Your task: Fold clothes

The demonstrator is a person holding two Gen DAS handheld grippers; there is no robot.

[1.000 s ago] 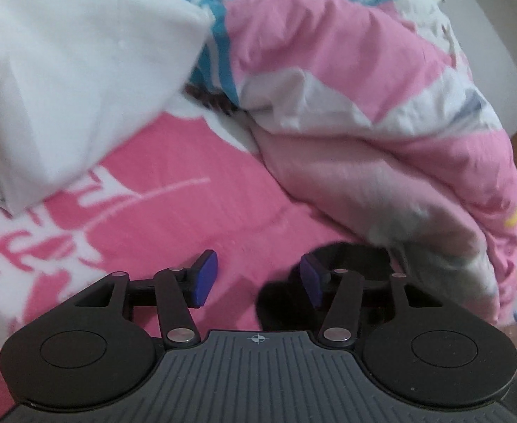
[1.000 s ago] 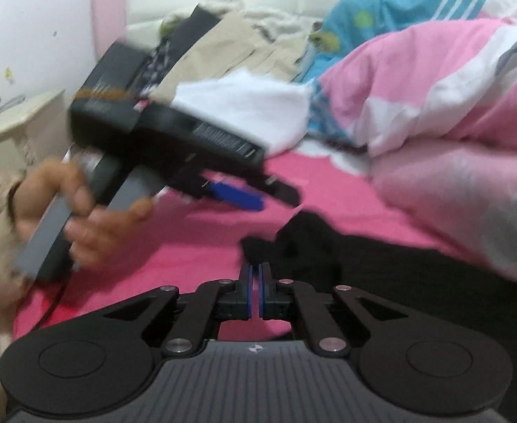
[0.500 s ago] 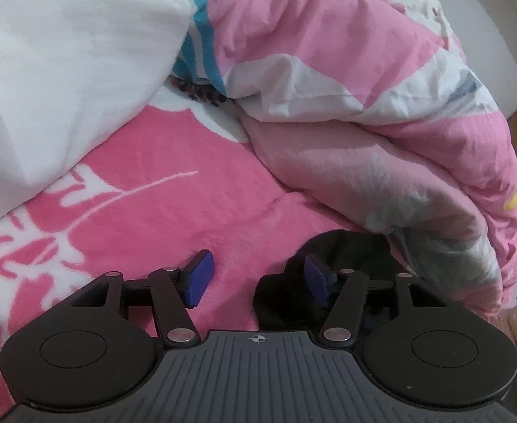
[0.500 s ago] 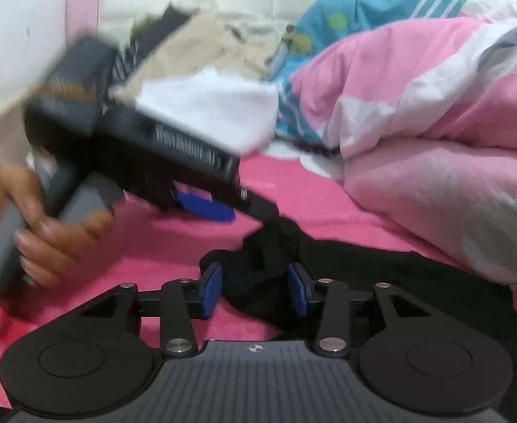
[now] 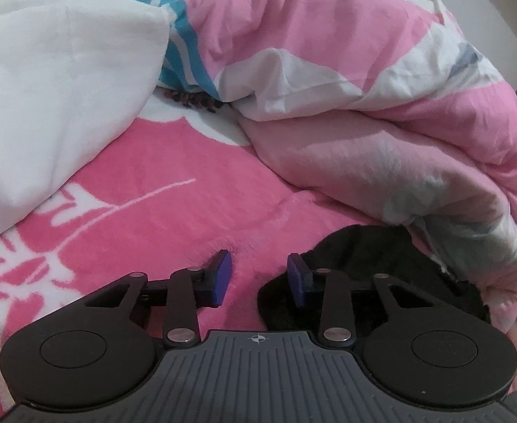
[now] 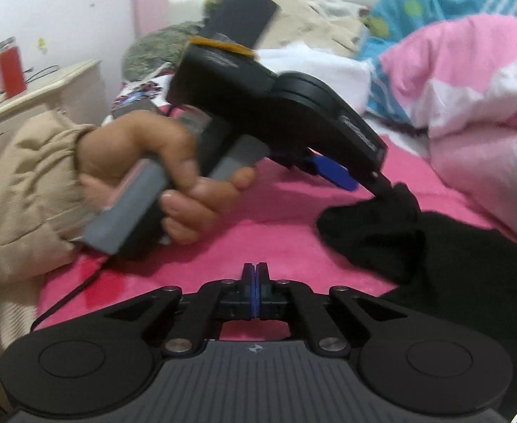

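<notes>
On a pink bed, the right gripper [image 6: 254, 290] had snapped shut on nothing, the black garment [image 6: 417, 243] it straddled half a second before now lying clear to its right. The left gripper [image 5: 258, 276] had just narrowed, its jaws still apart over the pink blanket [image 5: 173, 176], one pad at the garment's edge. The fold appeared barely begun. No legible brand or writing showed.

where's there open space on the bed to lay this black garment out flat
The pink blanket is bare between the white folded cloth and the heaped duvet, ahead of the left gripper. The black garment crowds the duvet's edge.
</notes>
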